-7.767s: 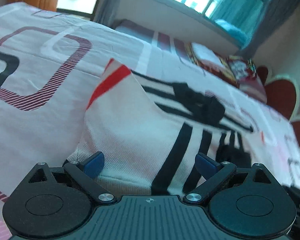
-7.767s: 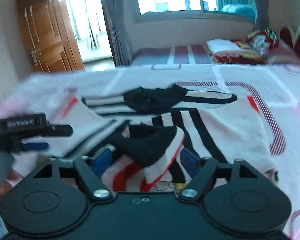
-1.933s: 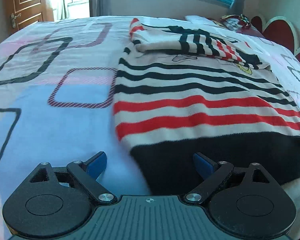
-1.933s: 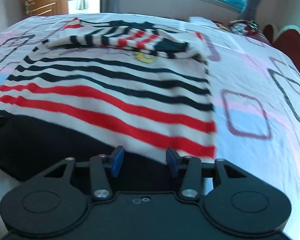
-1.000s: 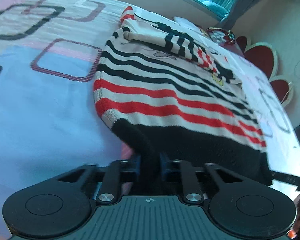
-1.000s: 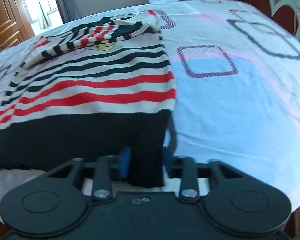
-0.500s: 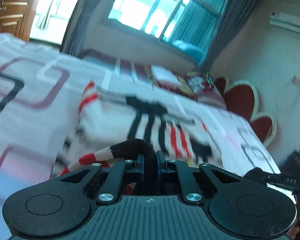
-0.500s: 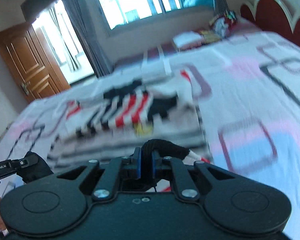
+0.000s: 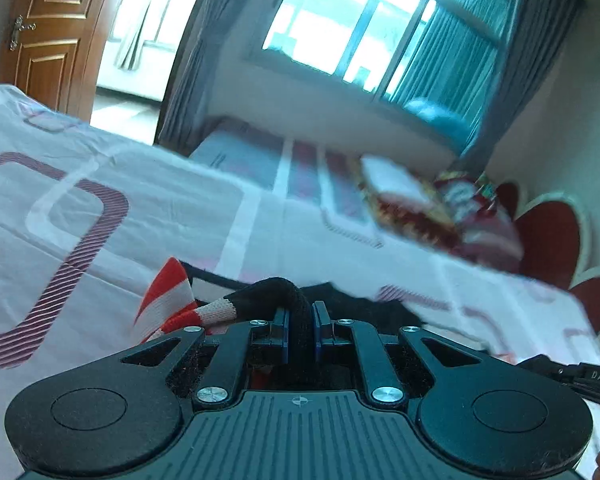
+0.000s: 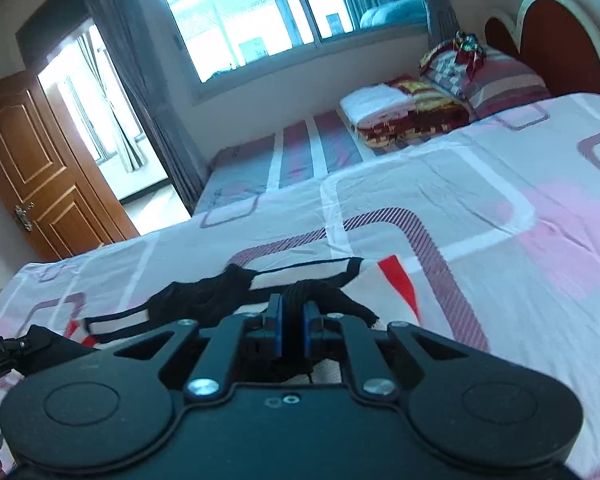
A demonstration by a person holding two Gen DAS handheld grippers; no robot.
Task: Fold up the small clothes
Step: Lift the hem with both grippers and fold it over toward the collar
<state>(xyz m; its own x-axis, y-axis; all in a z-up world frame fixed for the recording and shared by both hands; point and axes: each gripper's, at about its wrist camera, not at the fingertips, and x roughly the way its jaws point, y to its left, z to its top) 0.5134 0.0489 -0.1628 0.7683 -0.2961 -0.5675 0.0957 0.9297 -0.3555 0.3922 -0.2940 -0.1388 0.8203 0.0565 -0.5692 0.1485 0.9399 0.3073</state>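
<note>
A small white sweater with black and red stripes (image 10: 332, 276) lies on the bed. My left gripper (image 9: 299, 322) is shut on the sweater's black hem (image 9: 276, 292), with a red and white striped part (image 9: 166, 300) beside it. My right gripper (image 10: 292, 320) is shut on the other end of the black hem (image 10: 320, 294). Both hold the hem raised above the far part of the sweater, near its black collar (image 10: 204, 300). Most of the sweater is hidden below the grippers.
The bed sheet (image 10: 460, 200) is white with pink and maroon squares. Folded blankets and pillows (image 10: 412, 108) lie at the head, by a red headboard (image 10: 552, 48). A wooden door (image 10: 32, 168) and a window (image 10: 280, 12) are behind. The other gripper shows at each view's edge (image 9: 580, 376).
Both grippers closed on the black hem, lifted it and carried it forward over the sweater toward the collar. The striped body has passed out of view below.
</note>
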